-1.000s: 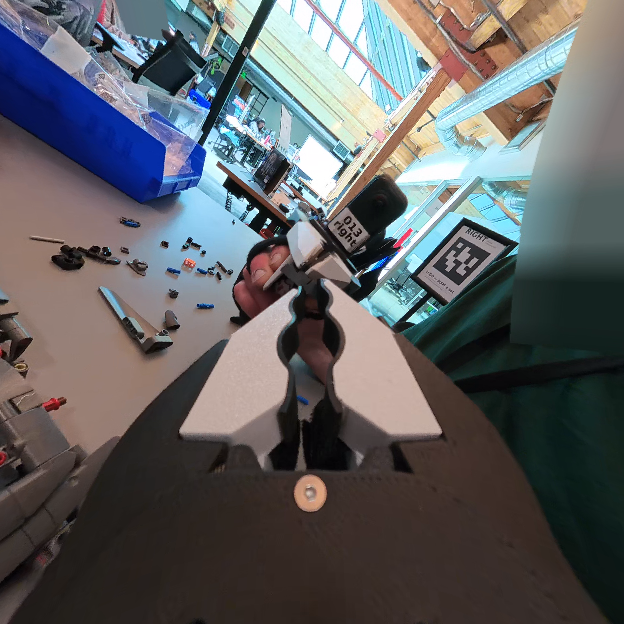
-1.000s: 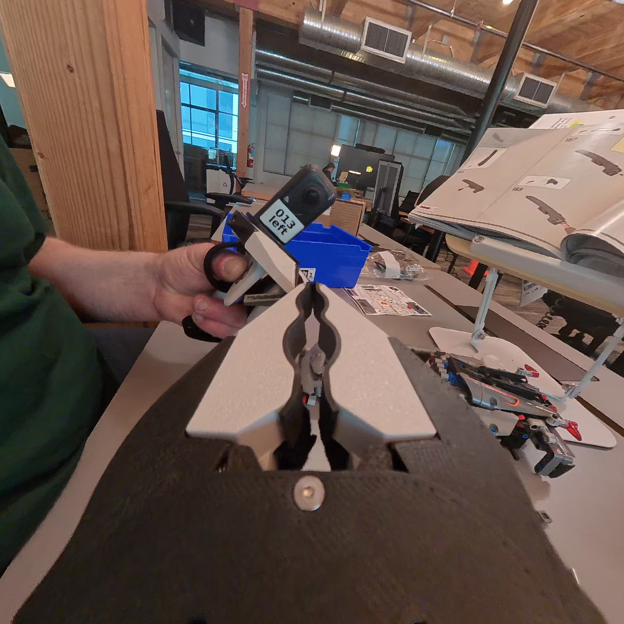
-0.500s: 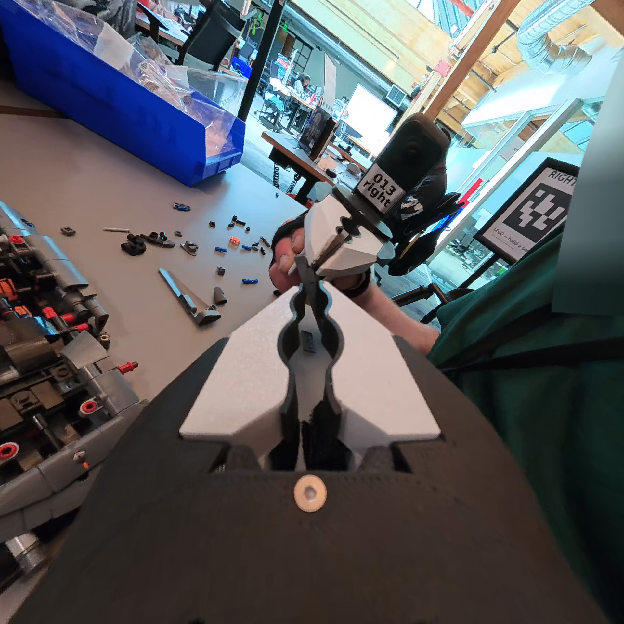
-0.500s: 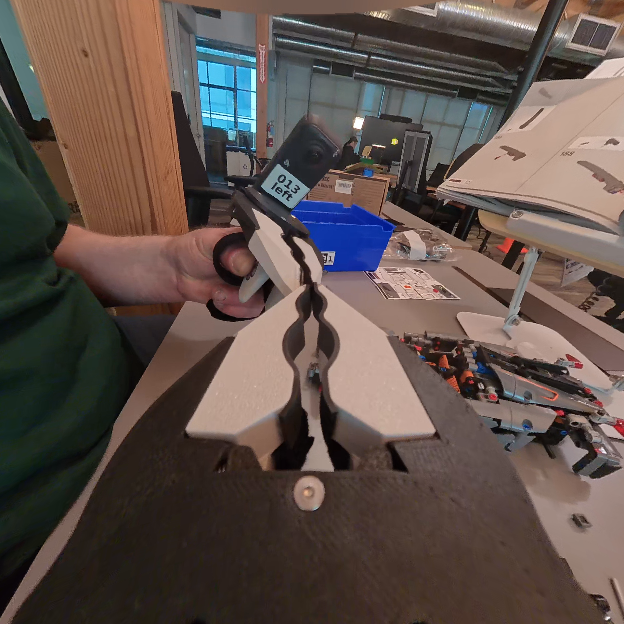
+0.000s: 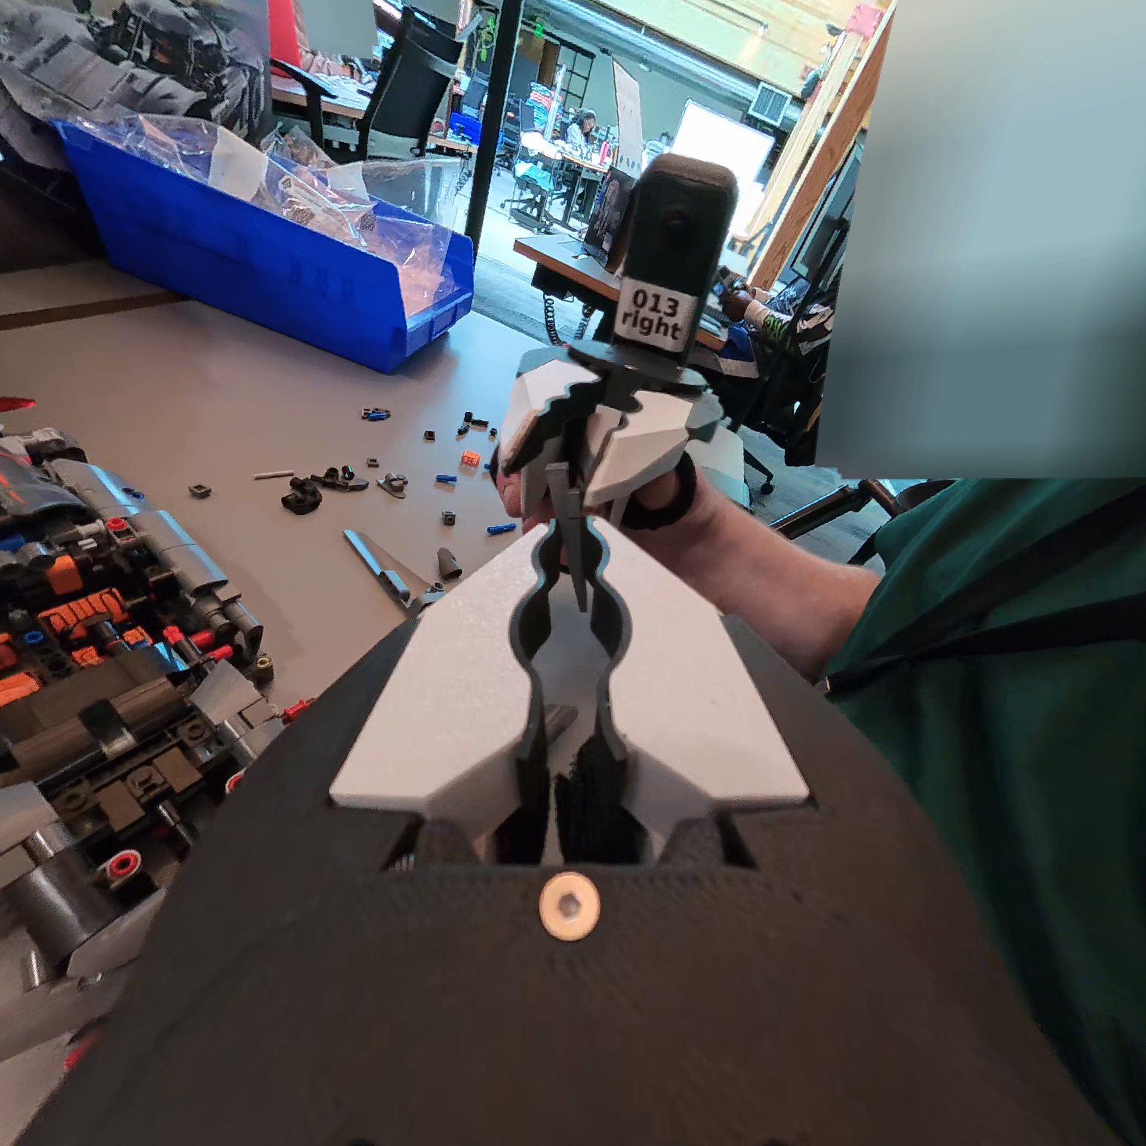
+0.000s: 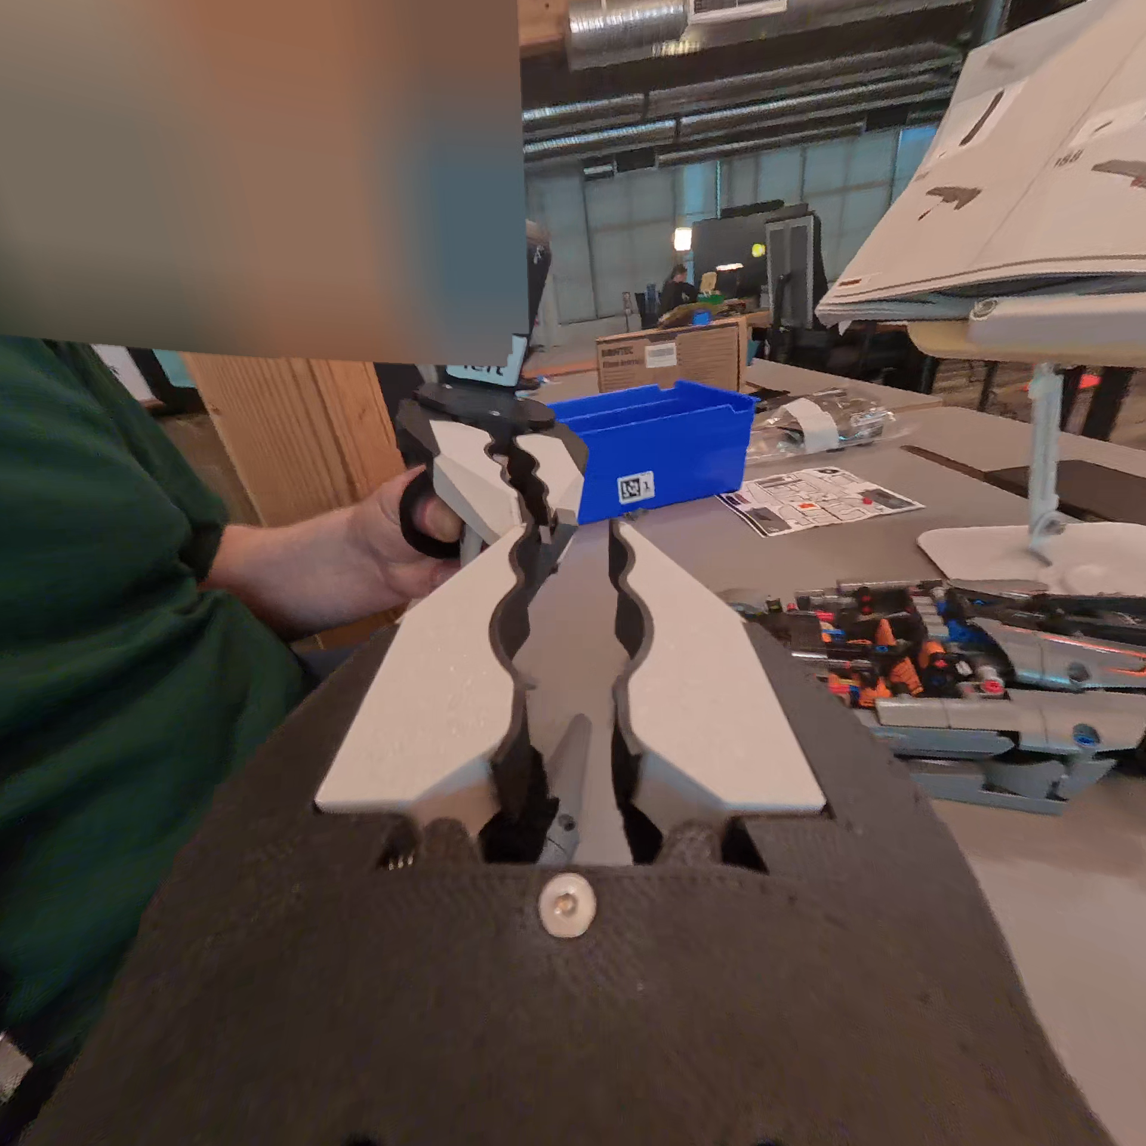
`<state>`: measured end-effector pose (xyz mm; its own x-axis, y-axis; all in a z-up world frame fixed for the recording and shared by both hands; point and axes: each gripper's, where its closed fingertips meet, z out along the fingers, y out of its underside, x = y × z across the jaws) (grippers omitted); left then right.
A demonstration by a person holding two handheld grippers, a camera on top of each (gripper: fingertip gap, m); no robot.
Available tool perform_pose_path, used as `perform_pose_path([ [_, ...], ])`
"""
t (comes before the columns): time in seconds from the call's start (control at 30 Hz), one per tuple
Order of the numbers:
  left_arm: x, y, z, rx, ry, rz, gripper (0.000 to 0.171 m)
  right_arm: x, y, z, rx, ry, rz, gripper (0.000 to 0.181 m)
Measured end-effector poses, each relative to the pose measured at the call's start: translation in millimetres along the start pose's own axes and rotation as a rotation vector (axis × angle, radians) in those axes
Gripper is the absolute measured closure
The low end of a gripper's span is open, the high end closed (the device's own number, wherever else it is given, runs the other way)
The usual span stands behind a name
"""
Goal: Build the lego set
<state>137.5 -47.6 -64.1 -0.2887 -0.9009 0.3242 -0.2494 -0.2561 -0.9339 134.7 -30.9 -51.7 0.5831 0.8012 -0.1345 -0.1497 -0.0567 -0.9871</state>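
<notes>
My left gripper [image 5: 570, 530] is shut on a thin dark grey lego piece [image 5: 572, 558] that stands up between its tips. My right gripper [image 6: 567, 533] is open and empty, and its tips sit right in front of the left gripper [image 6: 536, 521]. In the left wrist view the right gripper [image 5: 558, 477] has its jaws spread on either side of the piece's upper end. The partly built grey, black and orange lego model [image 5: 93, 651] lies on the table to the left; in the right wrist view the model [image 6: 930, 657] is on the right.
Several small loose lego parts [image 5: 384, 477] and a long grey part [image 5: 384, 570] lie on the grey table. A blue bin with plastic bags [image 5: 279, 260] stands behind them. Another blue bin [image 6: 657, 446], a printed sheet [image 6: 818, 502] and an instruction book on a stand [image 6: 992, 186] are at the back right. The model [image 6: 930, 657] is about 20 centimeters from both grippers' fingertips. Look for it in the left wrist view [image 5: 71, 570] too.
My right gripper has opened and let go of the piece it pinched. My left gripper still grips the thin grey piece. Both views have tilted down toward the table and model.
</notes>
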Motion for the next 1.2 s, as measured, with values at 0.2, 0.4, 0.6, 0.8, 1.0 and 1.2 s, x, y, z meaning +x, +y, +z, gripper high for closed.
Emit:
perform_pose_path([
  [0.2, 1.8, 2.1, 1.6, -0.033, -0.016, 0.072, 0.167, -10.0, 3.4, -0.1, -0.005, -0.109, 0.101, 0.173],
  [0.4, 6.1, 4.4, 2.9, -0.109, -0.048, 0.203, 0.167, -17.4, 4.5, -2.1, -0.016, -0.159, 0.116, 0.175],
  [0.6, 7.5, -3.8, 3.9, -0.09, -0.077, 0.259, 0.167, -18.3, -2.9, -4.6, 0.028, -0.175, 0.141, 0.175],
  [0.8, 8.3, -0.5, 11.0, -0.057, -0.051, 0.206, 0.152, -14.8, -24.4, -16.4, 0.193, -0.215, 0.204, 0.176],
  [1.0, 12.8, -1.2, 17.9, -0.052, -0.031, 0.19, 0.17, -17.6, -25.1, -15.2, 0.198, -0.222, 0.182, 0.176],
  [1.2, -17.1, -0.3, 2.5, -0.182, -0.365, 0.372, 0.171, -0.8, -19.4, -16.3, 0.162, -0.123, 0.189, 0.172],
])
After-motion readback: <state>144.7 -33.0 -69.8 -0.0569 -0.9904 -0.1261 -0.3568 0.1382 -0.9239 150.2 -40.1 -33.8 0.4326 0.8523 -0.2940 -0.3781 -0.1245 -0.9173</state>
